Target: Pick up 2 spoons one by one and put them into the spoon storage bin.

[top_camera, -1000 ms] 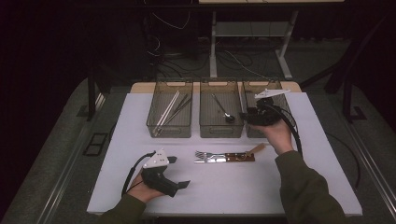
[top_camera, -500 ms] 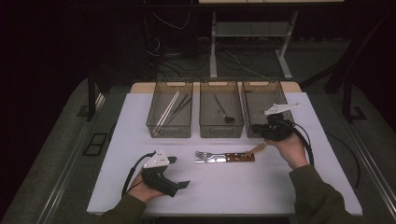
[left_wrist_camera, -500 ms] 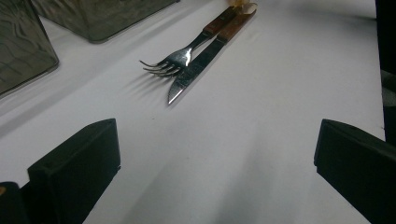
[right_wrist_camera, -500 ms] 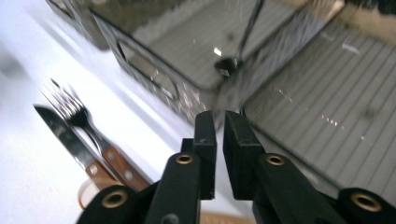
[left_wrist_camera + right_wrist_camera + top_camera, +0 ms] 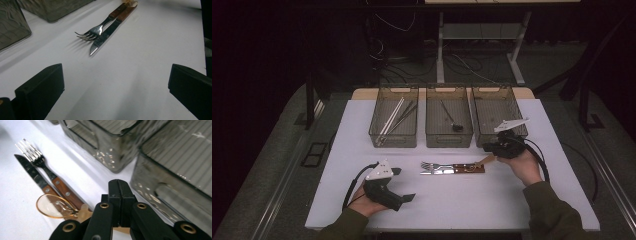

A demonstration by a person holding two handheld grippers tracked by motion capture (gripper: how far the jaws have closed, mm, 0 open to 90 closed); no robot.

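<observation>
The right gripper (image 5: 490,148), jaws just closed on nothing, angles down beside the spoon (image 5: 53,207), fork (image 5: 432,165) and knife (image 5: 443,171) at table centre. The left gripper (image 5: 404,185) rests low, jaws wide open.

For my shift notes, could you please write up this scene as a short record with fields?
surface: white table
cutlery: fork and knife side by side, wooden handles; amber plastic spoon lying at their handle ends
bins: three clear bins in a row, far side
right gripper: jaws pressed together above the spoon's handle, just closed
left gripper: open, nothing between the jaws
</observation>
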